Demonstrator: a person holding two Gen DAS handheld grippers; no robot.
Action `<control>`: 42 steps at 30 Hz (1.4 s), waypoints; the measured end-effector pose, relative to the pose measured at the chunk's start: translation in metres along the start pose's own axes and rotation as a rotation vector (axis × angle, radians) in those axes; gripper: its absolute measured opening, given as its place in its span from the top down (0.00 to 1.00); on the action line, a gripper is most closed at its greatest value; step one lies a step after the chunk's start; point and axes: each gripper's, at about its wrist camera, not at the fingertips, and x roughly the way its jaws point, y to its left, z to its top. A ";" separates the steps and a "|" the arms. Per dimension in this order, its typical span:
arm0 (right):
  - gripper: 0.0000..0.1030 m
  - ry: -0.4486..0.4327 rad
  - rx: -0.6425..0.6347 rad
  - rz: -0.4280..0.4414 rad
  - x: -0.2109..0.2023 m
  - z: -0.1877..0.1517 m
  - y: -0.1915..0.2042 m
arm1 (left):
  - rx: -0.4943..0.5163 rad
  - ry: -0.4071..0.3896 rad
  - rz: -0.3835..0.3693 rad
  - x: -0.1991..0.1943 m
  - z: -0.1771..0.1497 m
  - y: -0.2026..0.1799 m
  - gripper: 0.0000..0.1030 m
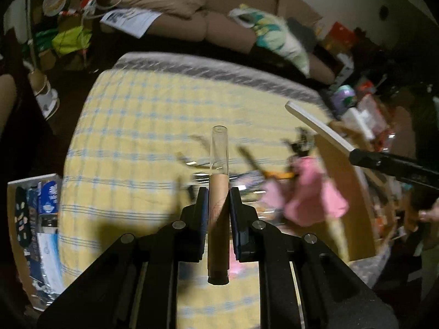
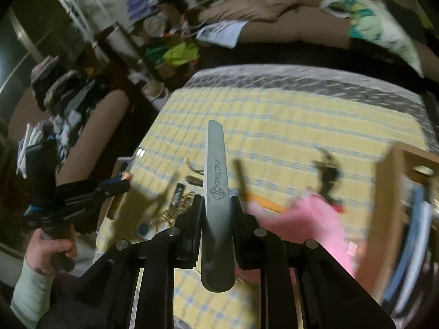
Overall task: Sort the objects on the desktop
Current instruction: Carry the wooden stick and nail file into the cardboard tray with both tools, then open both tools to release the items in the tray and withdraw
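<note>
My left gripper (image 1: 218,192) is shut on a tan tube with a clear cap (image 1: 218,192), held above the yellow checked cloth (image 1: 137,126). My right gripper (image 2: 218,200) is shut on a flat grey bar (image 2: 216,170) with printed lettering, also held above the cloth (image 2: 274,115). That grey bar shows at the right of the left wrist view (image 1: 315,122). The left gripper shows at the left of the right wrist view (image 2: 115,186). Blurred small items lie on the cloth: a pink object (image 1: 312,200), an orange-handled tool (image 2: 263,201), dark clips (image 2: 329,172).
A cardboard box (image 1: 343,192) stands at the cloth's right side, also in the right wrist view (image 2: 389,192). An open box of packets (image 1: 35,233) sits left of the table. A brown sofa (image 1: 219,13) with cushions is behind. Clutter fills the floor at left.
</note>
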 end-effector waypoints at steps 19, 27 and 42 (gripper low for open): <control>0.82 -0.104 0.374 -0.290 -0.106 -0.113 -0.218 | 0.037 0.091 -0.332 0.103 0.001 -0.272 0.86; 0.72 -0.081 0.436 -0.201 -0.104 -0.137 -0.237 | -0.006 0.155 -0.359 0.163 -0.006 -0.326 0.86; 0.60 -0.126 0.363 -0.241 -0.155 -0.155 -0.238 | -0.196 0.190 -0.380 0.211 -0.030 -0.341 0.61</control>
